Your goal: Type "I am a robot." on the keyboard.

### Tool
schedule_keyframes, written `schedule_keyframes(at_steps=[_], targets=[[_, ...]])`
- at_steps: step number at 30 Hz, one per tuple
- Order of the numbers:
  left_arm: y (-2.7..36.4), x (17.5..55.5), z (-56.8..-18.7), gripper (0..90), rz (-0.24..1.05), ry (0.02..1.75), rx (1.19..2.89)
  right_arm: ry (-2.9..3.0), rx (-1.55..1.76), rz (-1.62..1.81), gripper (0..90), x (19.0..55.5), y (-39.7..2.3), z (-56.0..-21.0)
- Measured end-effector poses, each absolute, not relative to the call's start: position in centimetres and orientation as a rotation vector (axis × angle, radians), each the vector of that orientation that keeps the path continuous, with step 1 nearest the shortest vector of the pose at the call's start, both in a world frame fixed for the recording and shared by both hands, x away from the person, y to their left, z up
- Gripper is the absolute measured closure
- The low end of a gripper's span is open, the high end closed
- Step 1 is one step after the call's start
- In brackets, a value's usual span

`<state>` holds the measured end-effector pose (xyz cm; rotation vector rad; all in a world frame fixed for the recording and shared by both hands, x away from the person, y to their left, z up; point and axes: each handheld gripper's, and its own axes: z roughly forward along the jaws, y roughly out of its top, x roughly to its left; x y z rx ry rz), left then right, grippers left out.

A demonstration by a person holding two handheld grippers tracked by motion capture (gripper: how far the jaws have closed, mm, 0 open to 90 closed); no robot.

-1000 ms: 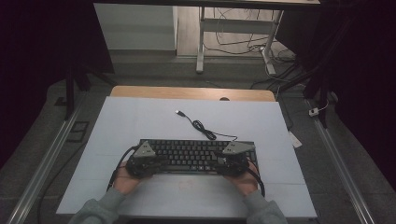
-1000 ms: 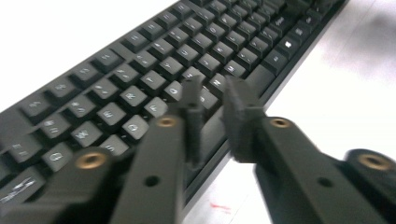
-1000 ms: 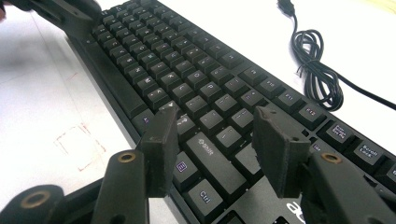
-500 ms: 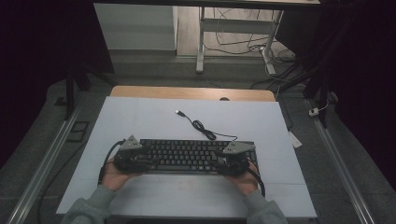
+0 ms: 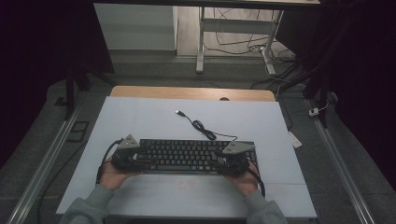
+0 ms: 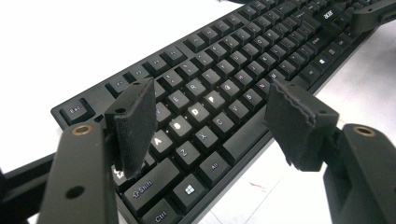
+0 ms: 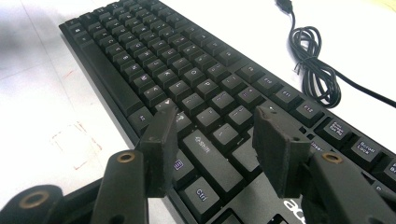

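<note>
Black keyboard (image 5: pixel 191 156), one, lies flat on white table sheet (image 5: pixel 140 116), near person's edge. Two hands, two grippers: left gripper (image 6: pixel 210 126) over keyboard's left end, jaws just opened, spread wide above keys, pinching nothing. Right gripper (image 7: pixel 215 140) over right end, jaws apart above Shift row, pads clear of keys. Beyond: one coiled cable (image 5: pixel 203 128), one USB plug (image 5: pixel 179 112) loose on sheet.
</note>
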<state>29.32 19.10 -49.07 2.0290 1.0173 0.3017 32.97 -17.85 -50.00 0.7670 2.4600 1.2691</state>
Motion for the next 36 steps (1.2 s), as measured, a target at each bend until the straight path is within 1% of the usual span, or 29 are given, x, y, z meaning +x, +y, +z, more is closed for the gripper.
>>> schedule_keyframes(at_steps=[12, 19, 22, 26, 34, 35, 36], targets=[[19.5, 29.5, -49.3, 35.3, 0.311, 1.039, 2.029, 2.464, 0.766, 1.263, 50.3, 33.0, -17.8, -50.0], [19.9, 29.7, -49.5, 42.2, 0.337, 1.066, 2.024, 2.461, 0.764, 1.267, 50.3, 32.9, -17.8, -50.0], [20.0, 29.9, -49.8, 48.1, 0.342, 1.076, 2.027, 2.462, 0.765, 1.261, 50.3, 32.9, -17.8, -50.0], [20.1, 30.2, -50.2, 58.9, 0.350, 1.087, 2.035, 2.463, 0.765, 1.260, 50.3, 32.9, -17.8, -50.0], [19.7, 30.5, -50.7, 86.1, 0.362, 1.083, 2.073, 2.467, 0.762, 1.257, 50.3, 32.9, -17.7, -50.1], [19.7, 30.5, -50.7, 88.4, 0.363, 1.079, 2.081, 2.468, 0.761, 1.256, 50.3, 32.9, -17.7, -50.1], [19.6, 30.6, -50.8, 88.8, 0.362, 1.082, 2.087, 2.468, 0.761, 1.256, 50.3, 32.9, -17.7, -50.1]])
